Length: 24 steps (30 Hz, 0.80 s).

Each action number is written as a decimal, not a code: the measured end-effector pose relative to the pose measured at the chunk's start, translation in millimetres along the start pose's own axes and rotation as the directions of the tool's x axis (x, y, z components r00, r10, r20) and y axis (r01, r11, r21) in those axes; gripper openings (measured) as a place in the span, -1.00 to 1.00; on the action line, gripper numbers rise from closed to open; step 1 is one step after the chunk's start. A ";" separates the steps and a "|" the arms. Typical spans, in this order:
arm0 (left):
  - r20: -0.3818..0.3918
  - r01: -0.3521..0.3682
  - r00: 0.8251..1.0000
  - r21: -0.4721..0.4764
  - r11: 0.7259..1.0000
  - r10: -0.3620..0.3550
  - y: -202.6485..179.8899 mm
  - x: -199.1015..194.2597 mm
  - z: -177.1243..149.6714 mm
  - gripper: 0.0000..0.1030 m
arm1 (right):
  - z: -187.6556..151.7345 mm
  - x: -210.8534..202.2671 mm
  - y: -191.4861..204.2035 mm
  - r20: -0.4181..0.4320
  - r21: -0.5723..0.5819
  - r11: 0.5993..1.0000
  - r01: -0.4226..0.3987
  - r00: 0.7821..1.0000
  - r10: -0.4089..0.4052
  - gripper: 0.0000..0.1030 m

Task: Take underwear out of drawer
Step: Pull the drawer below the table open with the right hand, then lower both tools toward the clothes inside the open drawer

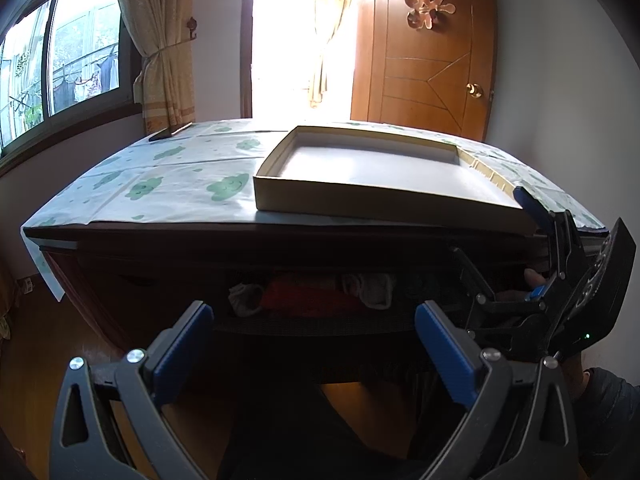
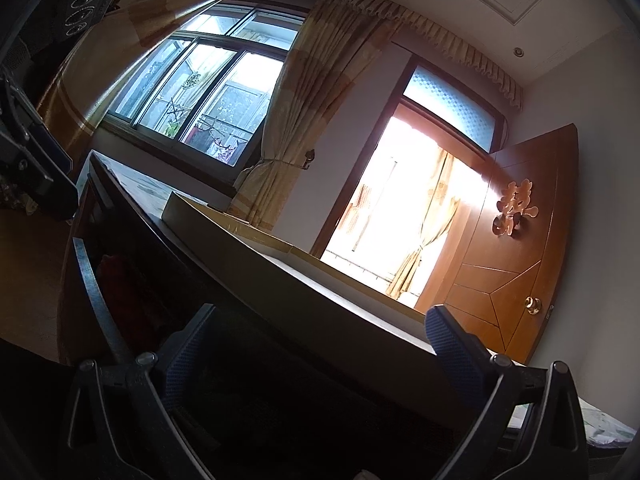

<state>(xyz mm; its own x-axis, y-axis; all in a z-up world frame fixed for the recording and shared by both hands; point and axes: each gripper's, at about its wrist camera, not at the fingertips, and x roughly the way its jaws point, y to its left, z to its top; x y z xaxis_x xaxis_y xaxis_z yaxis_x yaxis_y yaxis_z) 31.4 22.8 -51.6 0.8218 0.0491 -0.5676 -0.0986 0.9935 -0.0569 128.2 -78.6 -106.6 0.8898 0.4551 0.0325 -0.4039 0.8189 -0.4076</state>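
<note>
Left claw (image 1: 314,334) spread wide, empty, level with open drawer (image 1: 320,322). Underwear (image 1: 308,294) straight ahead inside: red heap, pale pieces flanking. Right claw (image 2: 320,338) apart, empty, off to right. Fabric likely light, limp, sliding: pinch bunched fold mid-heap.

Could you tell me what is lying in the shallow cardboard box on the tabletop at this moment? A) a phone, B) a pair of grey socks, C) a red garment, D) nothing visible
D: in the left wrist view the cardboard box shows only its bare pale floor, while the red garment and the other clothes lie below in the open drawer, and both tongs are open.
</note>
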 end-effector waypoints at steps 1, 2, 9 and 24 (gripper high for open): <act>0.000 0.000 1.000 0.000 1.000 0.000 0.0 0.0 0.0 1.00 | -0.7 -0.9 0.1 -0.001 0.005 1.000 -0.002 1.000 0.002 0.99; -0.001 0.001 1.000 0.000 1.000 -0.001 -0.3 0.3 0.0 1.00 | -0.6 -2.1 0.6 -0.003 0.007 1.000 -0.005 1.000 0.005 0.99; 0.008 0.000 1.000 -0.002 1.000 0.000 0.0 -1.9 0.6 1.00 | -0.1 -6.3 3.4 -0.018 0.009 1.000 -0.012 1.000 0.012 0.99; 0.029 0.003 1.000 0.011 1.000 -0.003 -2.2 -9.6 3.7 1.00 | 3.1 -22.1 4.0 -0.053 0.059 0.997 -0.041 0.998 0.044 0.99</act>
<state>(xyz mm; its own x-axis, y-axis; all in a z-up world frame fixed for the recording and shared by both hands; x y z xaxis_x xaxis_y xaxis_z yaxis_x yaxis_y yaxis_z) 25.9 20.5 -43.0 0.8381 0.0487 -0.5433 -0.0901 0.9947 -0.0497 106.3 -84.3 -106.1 0.8813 0.4712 -0.0341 -0.4515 0.8188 -0.3545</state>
